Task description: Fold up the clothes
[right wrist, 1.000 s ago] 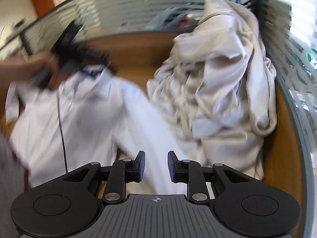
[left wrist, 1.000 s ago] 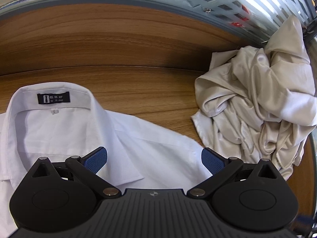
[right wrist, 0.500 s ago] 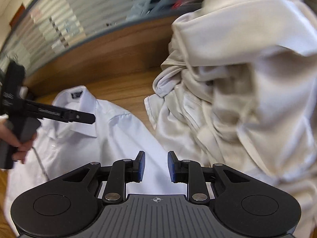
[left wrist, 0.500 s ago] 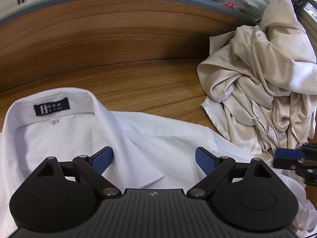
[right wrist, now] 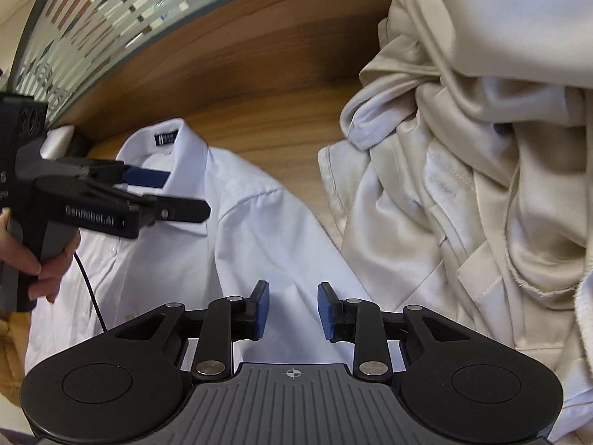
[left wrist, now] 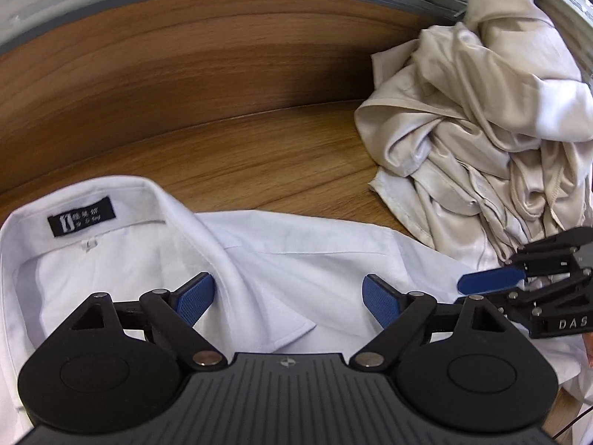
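Note:
A white collared shirt point(left wrist: 296, 252) lies spread on the wooden table, its black neck label point(left wrist: 79, 218) facing up. My left gripper point(left wrist: 287, 289) hangs open and wide just over the collar and shoulder, with nothing pinched. The right wrist view shows the same shirt point(right wrist: 241, 230) and the left gripper point(right wrist: 181, 194), held by a hand over the collar. My right gripper point(right wrist: 292, 307) sits low over the shirt's right sleeve. Its jaws are opening from a narrow gap and the pads press on nothing. The right gripper point(left wrist: 481, 285) also enters the left wrist view at the right edge.
A crumpled heap of beige and white clothes point(left wrist: 463, 129) fills the table's right side, touching the shirt's sleeve, and looms large in the right wrist view point(right wrist: 481, 148). A raised wooden ledge point(left wrist: 185, 55) and a glass partition point(right wrist: 92, 18) bound the far side. A black cable point(right wrist: 90, 296) trails from the left gripper.
My right gripper swept down and in toward the shirt's sleeve, entering the left wrist view at right, and its jaws widened slightly. The left gripper rolled a little and its jaws narrowed slightly.

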Tool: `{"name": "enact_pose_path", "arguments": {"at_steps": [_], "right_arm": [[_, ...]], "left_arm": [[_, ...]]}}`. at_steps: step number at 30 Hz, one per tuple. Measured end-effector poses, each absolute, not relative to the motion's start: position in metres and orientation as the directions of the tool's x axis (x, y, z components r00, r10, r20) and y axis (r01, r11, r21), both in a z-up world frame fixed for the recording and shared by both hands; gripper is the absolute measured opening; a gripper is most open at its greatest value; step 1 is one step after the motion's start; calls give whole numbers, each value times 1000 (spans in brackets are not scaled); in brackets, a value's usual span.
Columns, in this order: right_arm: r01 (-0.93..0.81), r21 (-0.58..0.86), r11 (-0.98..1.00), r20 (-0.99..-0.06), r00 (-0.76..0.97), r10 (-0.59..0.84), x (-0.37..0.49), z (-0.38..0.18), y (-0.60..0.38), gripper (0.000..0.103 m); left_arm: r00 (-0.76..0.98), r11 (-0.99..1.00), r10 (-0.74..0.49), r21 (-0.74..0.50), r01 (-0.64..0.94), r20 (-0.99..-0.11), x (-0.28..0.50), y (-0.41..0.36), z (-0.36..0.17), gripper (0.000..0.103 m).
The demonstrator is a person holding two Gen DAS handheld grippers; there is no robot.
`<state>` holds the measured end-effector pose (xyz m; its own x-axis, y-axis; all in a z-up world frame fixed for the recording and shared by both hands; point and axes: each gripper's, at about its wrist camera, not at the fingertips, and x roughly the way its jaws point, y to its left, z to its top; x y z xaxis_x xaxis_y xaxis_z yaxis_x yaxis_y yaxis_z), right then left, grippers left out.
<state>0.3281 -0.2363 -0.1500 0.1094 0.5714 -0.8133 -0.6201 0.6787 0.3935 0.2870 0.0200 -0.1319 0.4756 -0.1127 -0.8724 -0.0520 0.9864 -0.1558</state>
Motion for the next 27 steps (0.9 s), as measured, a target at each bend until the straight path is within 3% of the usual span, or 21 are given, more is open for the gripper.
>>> {"name": "enact_pose_path", "arguments": {"at_steps": [2, 11, 14, 15, 23, 27], "right_arm": [[-623, 407, 668, -814, 84, 574, 329, -153, -236, 27], [-607, 442, 660, -814, 39, 580, 336, -158, -241, 25], [-607, 435, 665, -817, 45, 575, 335, -157, -241, 4], [-605, 431, 669, -814, 58, 577, 335, -155, -242, 2], [-587, 315, 746, -795, 267, 545, 353, -124, -260, 2], [-601, 263, 755, -810, 288, 511, 356, -130, -251, 2]], "left_arm": [[468, 984, -113, -164, -68, -876, 288, 22, -133, 91], [458, 986, -99, -149, -74, -883, 288, 22, -137, 91], [452, 985, -95, -150, -87, -887, 288, 23, -139, 91], [449, 984, -95, -152, -93, -888, 288, 24, -140, 91], [464, 978, -101, -174, -116, -880, 283, 27, -126, 88], [518, 979, -129, -193, -70, -845, 280, 15, -107, 88]]}}
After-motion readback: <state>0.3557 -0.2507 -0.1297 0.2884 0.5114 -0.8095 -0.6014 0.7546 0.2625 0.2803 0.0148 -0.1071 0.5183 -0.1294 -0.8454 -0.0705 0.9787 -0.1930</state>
